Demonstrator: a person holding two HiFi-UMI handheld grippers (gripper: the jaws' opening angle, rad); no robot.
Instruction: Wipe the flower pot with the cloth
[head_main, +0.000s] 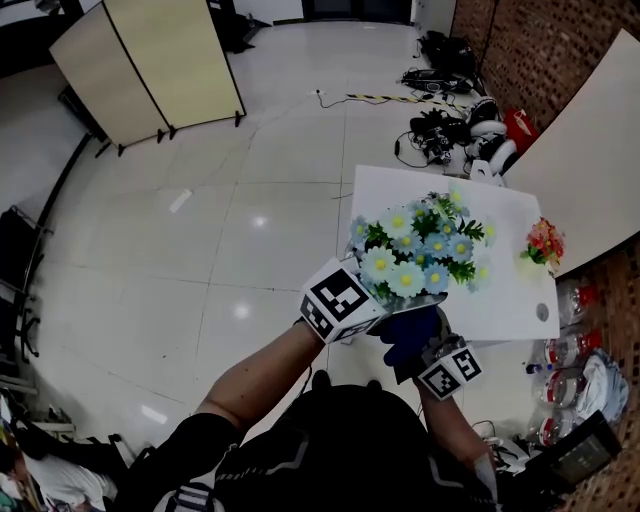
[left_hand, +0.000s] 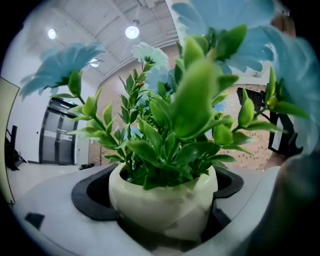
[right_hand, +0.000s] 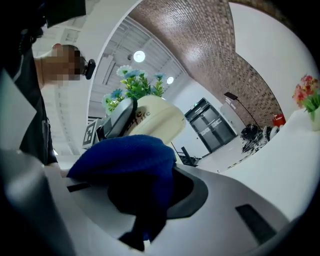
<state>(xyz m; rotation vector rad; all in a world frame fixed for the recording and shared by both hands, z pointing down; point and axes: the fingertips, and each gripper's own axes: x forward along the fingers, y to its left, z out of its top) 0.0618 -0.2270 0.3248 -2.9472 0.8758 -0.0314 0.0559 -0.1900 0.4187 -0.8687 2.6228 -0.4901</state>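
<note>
I note my left gripper (head_main: 378, 298) clamped around the cream flower pot (left_hand: 162, 205). My right gripper (right_hand: 145, 200) is closed on the blue cloth (right_hand: 125, 155), just beside the pot's near side.

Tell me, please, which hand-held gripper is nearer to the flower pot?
Left. The left hand-held gripper has the flower pot clamped between its jaws; the right hand-held gripper holds the blue cloth, with the pot just beyond it.

Lab-like hall: brick wall (head_main: 520, 50), partition screens (head_main: 150, 60), cables and gear (head_main: 440, 130) on glossy floor (head_main: 250, 200).
</note>
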